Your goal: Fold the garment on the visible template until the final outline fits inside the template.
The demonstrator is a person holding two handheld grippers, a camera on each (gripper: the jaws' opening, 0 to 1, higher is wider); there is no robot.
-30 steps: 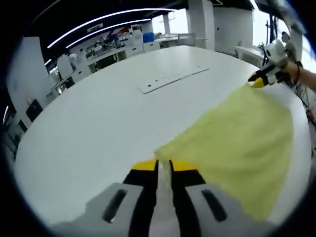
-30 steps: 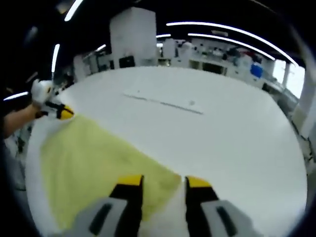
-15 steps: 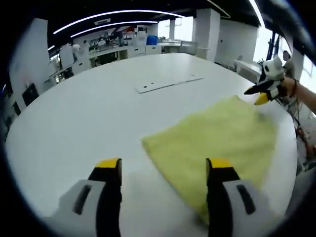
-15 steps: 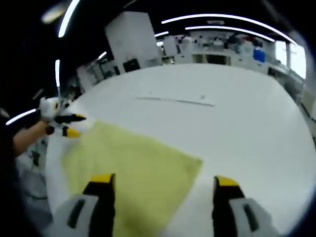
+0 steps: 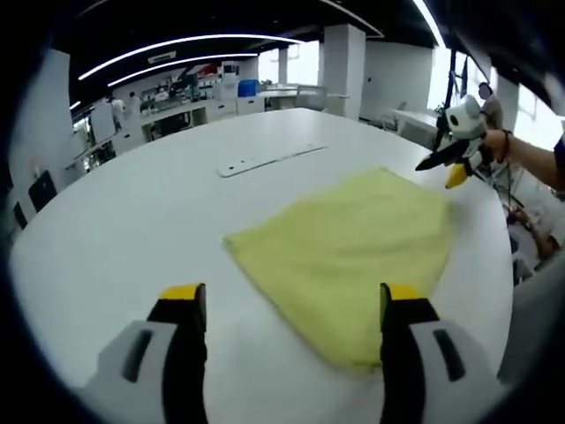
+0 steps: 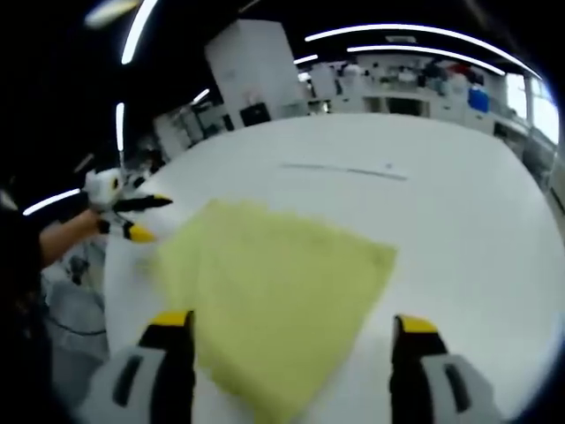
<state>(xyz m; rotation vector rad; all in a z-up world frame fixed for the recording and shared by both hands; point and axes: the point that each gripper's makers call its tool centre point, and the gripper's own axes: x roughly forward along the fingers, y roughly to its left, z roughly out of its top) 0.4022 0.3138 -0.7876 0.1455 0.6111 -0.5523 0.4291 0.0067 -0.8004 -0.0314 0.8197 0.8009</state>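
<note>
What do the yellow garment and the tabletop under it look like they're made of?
The yellow garment looks like soft woven or knit fabric with a matte finish: it lies limp and flat, with no shine and slightly fuzzy edges. The exact fibre can't be told. The white table looks like a hard, smooth laminate or painted board with a faint sheen, judging by its even, unwrinkled surface.

Yellow garment (image 5: 351, 245) lies folded flat on the white table (image 5: 132, 221).

Each tool (image 5: 288, 305) (image 6: 287, 331) has grey jaws with black-and-yellow tips.
</note>
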